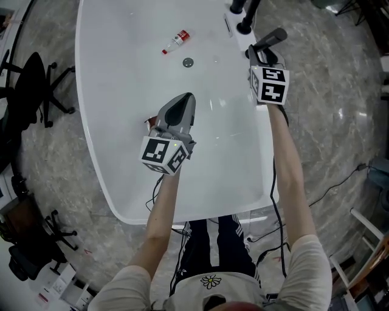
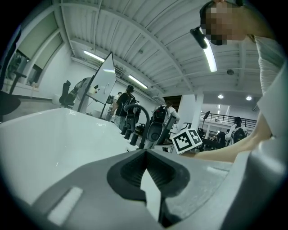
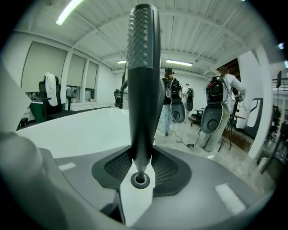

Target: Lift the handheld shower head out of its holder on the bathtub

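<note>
**Right gripper has the shower head: the lift is on**

Nearest you, your left gripper (image 2: pixel 145 152) hangs over the middle of the bathtub (image 1: pixel 121 206). Its jaws are pressed together tip to tip with nothing between them. It's a spectator for now.

Further out on your right side, at the tub's rim, your right gripper (image 3: pixel 141 157) is where the action is. Its jaws are clamped on the lower handle of the shower head (image 3: pixel 143 67). The handle stands straight up between the pads, with the dotted spray face at the top and the round end fitting sitting low, right down by the gripper's body. That's a snug, centred hold.

I can't make out the holder itself in any view, so I can't tell whether the handle's foot is fully clear of it. My read is that you're in the lift itself, grip made and the pull-out either under way or just finishing.

Beyond your right gripper, the dark faucet (image 1: pixel 245 17) stands on the same rim, close to the shower head. Out in the basin lie the drain (image 1: pixel 188 62) and a small bottle (image 1: pixel 176 41), well apart from both grippers.

For the next move, draw the handle up along its own line, don't lever it sideways, and steer clear of that faucet. No hose shows here, so expect some drag if one trails below.
</note>
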The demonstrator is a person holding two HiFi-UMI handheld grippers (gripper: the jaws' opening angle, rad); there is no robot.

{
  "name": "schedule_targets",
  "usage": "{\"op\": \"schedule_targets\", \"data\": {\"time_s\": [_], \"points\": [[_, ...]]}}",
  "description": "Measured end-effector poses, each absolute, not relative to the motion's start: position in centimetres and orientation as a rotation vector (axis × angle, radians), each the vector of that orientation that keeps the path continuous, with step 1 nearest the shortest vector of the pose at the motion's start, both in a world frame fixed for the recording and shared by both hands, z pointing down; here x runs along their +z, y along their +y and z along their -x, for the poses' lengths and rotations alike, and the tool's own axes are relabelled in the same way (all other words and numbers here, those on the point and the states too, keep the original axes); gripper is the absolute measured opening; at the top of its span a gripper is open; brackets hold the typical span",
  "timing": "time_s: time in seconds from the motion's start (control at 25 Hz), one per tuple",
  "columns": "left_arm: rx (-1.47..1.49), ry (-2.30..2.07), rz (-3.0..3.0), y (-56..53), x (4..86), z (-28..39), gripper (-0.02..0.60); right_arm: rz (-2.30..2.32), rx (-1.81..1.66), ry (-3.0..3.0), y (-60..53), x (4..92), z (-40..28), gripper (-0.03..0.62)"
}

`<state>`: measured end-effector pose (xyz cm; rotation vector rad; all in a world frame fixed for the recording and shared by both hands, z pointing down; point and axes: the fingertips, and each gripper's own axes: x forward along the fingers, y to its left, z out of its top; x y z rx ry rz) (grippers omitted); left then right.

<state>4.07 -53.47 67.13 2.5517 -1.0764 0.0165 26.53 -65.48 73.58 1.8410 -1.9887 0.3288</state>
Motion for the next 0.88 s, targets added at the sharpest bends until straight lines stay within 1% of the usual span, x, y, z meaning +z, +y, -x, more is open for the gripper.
{"op": "schedule_targets", "data": {"time_s": [0.32,0.72,0.88], "points": [[-0.086,-1.070,-2.626,-51.3,57.3,-3.1,0.001,-1.992,0.336,-2.025,-59.5,60.8,-27.1,0.150],[-0.189,-1.075,-2.710,-44.1,43.2,-1.0,0.001,-2.038,0.092,-2.087,-48.1,42.0,-22.9,0.150],[-0.259,-1.036,-2.741,-40.8,38.4,-0.9,0.001,-2.063,0.028,-2.134,-43.4,35.9,-20.9,0.150]]}}
